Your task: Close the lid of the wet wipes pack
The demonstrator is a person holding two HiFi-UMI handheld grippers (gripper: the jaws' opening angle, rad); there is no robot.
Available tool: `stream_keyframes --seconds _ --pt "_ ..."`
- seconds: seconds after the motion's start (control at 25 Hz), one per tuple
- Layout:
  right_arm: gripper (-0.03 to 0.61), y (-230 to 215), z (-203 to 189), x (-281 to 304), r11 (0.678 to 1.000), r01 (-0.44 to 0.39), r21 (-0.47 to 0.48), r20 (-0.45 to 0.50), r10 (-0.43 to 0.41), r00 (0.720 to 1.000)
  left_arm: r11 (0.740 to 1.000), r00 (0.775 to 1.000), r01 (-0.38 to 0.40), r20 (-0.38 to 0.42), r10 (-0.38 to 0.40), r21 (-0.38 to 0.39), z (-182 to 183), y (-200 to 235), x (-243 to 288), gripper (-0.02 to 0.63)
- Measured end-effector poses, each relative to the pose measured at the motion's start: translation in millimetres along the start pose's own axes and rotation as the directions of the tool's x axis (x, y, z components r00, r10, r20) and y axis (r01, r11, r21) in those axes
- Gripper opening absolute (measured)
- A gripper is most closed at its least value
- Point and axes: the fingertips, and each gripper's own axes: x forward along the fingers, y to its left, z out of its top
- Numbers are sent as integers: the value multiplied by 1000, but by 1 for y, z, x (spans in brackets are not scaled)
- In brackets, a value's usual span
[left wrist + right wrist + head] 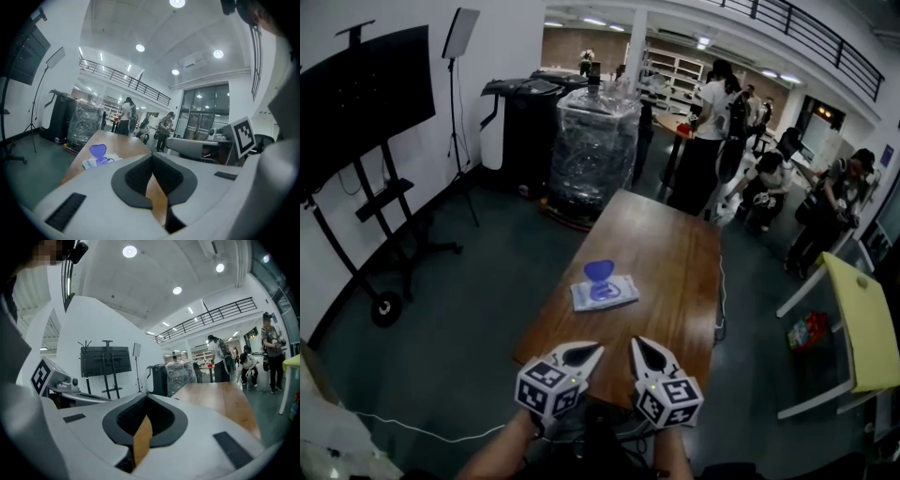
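The wet wipes pack (603, 293) lies flat near the middle of the wooden table (675, 253), with its blue lid (599, 271) standing open at the far side. In the left gripper view the pack (101, 161) and its raised lid (98, 150) show ahead and to the left. My left gripper (584, 353) and right gripper (638, 348) hover side by side over the table's near edge, short of the pack and apart from it. The left gripper (152, 157) and the right gripper (146, 397) are both shut with nothing held.
A plastic-wrapped stack (592, 141) and black bins (525, 117) stand beyond the table's far end. A screen on a wheeled stand (361, 103) is at the left. Several people are at the back right, and a yellow table (862, 319) is at the right. A cable (719, 300) runs down the table's right edge.
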Motion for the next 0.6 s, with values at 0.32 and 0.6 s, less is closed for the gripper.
stream_keyframes --seconds 0.32,0.6 --pt "9 -41 2 62 999 -31 -6 -46 31 998 995 995 -98 -25 98 4 4 50 40 6" --pt "9 -88 -14 119 999 -44 2 -145 43 988 979 978 -203 -53 204 20 8 93 77 6"
